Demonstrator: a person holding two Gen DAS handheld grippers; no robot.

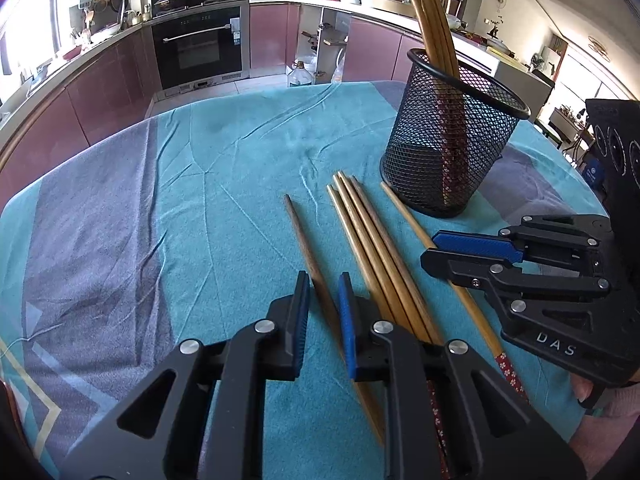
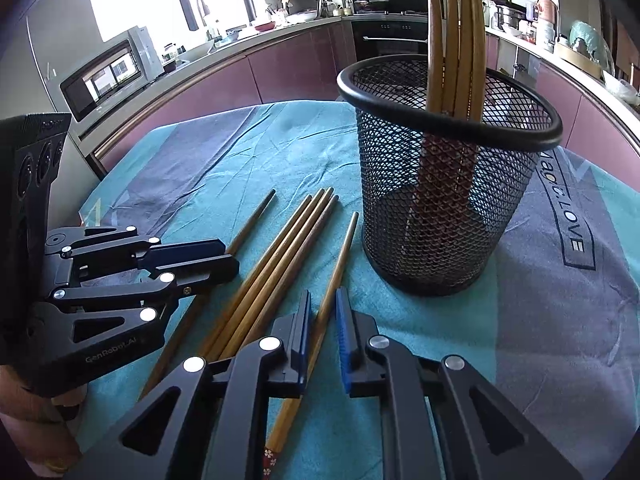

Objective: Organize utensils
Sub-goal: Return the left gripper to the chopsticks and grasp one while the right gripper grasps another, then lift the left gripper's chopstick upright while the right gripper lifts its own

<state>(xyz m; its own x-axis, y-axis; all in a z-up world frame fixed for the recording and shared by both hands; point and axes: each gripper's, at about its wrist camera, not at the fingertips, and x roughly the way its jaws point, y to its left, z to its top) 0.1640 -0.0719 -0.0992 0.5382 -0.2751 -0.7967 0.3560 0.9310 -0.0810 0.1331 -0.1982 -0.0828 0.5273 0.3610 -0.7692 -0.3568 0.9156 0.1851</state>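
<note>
A black mesh cup (image 1: 452, 136) is shown upright on a teal and grey cloth (image 1: 224, 152). Several light wooden chopsticks (image 1: 430, 12) stand inside it, leaning on the rim and rising well above it; their dark patterned ends are seen through the mesh near the bottom. In the right wrist view the same mesh cup (image 2: 448, 184) holds four standing chopsticks (image 2: 456, 28).

On the cloth beside the cup further chopsticks lie loose: a single dark chopstick (image 1: 310, 260) at the left, a bundle of four (image 1: 376, 248) in the middle, and a single chopstick with a red flowered end (image 1: 444, 272) nearest the cup.

The left gripper (image 1: 324, 300) is drawn in on the dark chopstick, its blue pads (image 1: 345, 308) closed about the shaft. The right gripper (image 2: 323, 316) is likewise pinched on the flowered chopstick (image 2: 340, 256), which runs between its pads (image 2: 343, 320). The bundle (image 2: 280, 248) lies untouched between the two grippers.
</note>
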